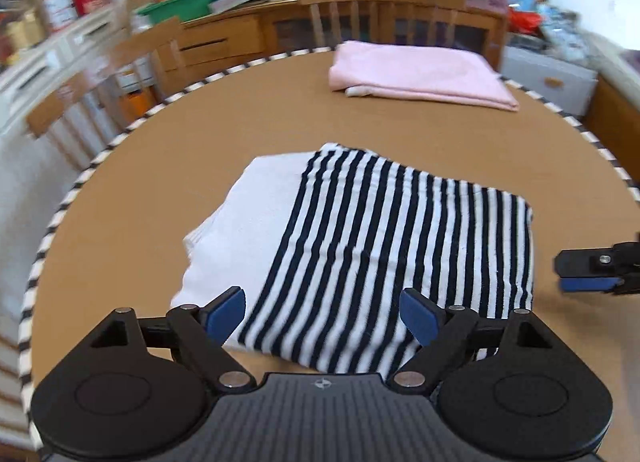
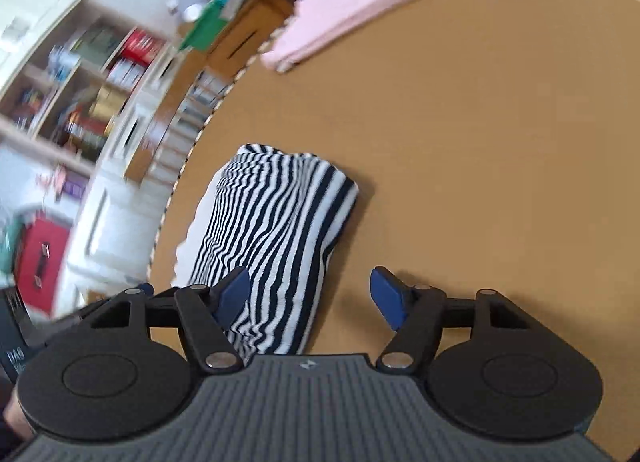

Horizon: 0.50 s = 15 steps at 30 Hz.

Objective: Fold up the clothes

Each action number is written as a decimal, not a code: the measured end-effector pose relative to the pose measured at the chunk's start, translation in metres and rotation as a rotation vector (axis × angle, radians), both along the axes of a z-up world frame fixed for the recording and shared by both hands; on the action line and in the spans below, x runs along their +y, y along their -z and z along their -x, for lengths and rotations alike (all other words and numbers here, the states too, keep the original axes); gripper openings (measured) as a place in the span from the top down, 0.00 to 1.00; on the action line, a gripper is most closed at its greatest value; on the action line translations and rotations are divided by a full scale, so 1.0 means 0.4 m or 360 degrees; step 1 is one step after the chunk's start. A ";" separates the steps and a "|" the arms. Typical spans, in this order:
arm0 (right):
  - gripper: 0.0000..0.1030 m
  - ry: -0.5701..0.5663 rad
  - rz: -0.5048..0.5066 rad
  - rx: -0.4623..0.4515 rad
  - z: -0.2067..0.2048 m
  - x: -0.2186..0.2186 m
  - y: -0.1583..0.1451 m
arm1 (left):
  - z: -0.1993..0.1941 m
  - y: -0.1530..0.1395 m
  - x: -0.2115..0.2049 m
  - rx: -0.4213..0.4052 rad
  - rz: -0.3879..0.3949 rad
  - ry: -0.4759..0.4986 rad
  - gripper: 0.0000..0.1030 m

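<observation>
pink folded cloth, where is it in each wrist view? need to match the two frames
Left wrist: pink folded cloth lies upper centre-right, at the far side of the table.
Right wrist: pink folded cloth lies top centre, running on a slant near the table's edge.
Shared landmark: striped garment, centre in the left view; lower centre-left in the right view.

Striped garment (image 1: 400,242): soft knit cloth. Table (image 1: 180,166): matt, probably cardboard-like. Pink towel (image 1: 416,74): cloth.
</observation>
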State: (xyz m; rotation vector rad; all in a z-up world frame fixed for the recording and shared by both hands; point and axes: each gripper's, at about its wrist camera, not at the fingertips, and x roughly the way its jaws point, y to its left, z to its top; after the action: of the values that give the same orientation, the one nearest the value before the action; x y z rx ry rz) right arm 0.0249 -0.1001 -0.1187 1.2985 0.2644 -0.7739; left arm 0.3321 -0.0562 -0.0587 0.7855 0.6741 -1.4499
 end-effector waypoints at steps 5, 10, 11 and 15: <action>0.32 0.0254 -0.0061 -0.0071 -0.030 0.038 0.021 | -0.188 0.009 -0.071 0.0198 0.0008 0.0273 0.19; 0.29 0.0400 -0.0002 -0.0051 -0.085 0.067 0.030 | -0.345 0.056 -0.224 0.0307 -0.0069 0.0451 0.22; 0.29 0.0413 0.0009 -0.0036 -0.098 0.067 0.029 | -0.366 0.068 -0.257 0.0333 -0.0093 0.0474 0.22; 0.29 0.0491 0.0031 -0.0039 -0.130 0.062 0.034 | -0.405 0.123 -0.365 0.0535 -0.0287 0.0575 0.26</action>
State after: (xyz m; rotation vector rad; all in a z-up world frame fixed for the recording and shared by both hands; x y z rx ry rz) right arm 0.0770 -0.0754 -0.1325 1.3464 0.0357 -1.0178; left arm 0.4942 -0.2023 -0.1078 0.8406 0.9641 -1.8947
